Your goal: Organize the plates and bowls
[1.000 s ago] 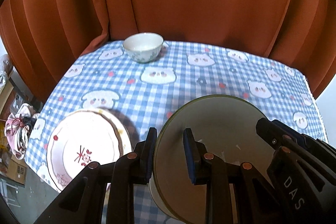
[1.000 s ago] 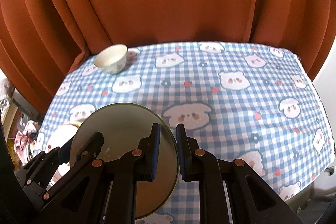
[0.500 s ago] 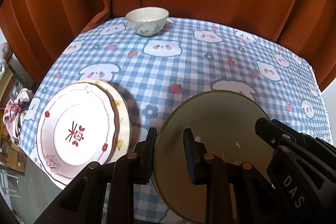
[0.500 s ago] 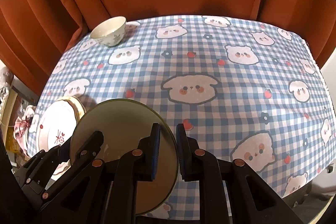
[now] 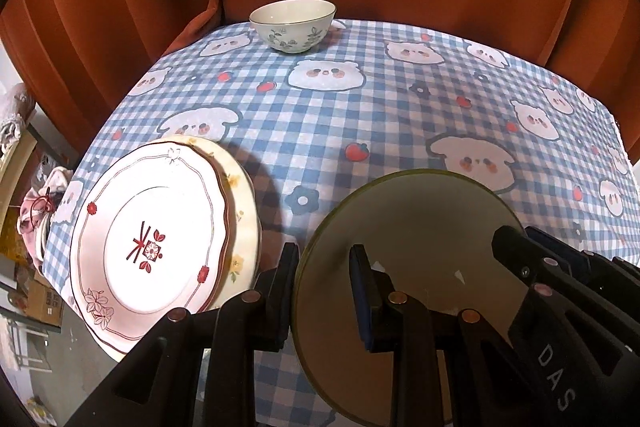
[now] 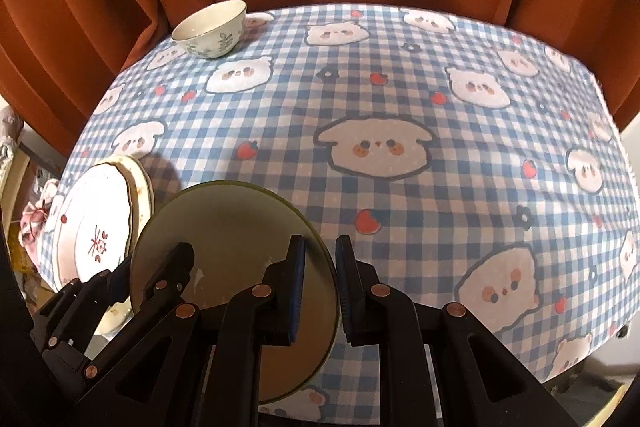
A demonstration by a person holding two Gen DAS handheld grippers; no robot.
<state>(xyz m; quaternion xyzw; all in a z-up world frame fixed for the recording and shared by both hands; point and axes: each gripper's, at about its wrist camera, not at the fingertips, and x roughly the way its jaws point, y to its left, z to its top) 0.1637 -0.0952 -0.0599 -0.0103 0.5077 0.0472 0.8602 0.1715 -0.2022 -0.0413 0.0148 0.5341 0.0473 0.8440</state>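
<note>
Grippers both clamped on one olive plate (image 5: 416,227), left gripper (image 5: 323,291) on its left rim, right gripper (image 6: 321,285) on its right rim, plate above table's (image 6: 400,99) near edge, stacked plates (image 5: 160,239) at near-left corner, bowl (image 5: 292,19) at far-left edge.

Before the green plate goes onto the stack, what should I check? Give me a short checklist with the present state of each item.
1. Left gripper pinches the green plate rim: ok.
2. Right gripper pinches the opposite rim: ok.
3. Stack of two plates lies flat, floral plate on top: ok.
4. Top of stack is free of other things: ok.
5. Green plate is above the stack: not ok, it is beside it, over the cloth.
6. Bowl is away from the path: ok, at the far edge.
</note>
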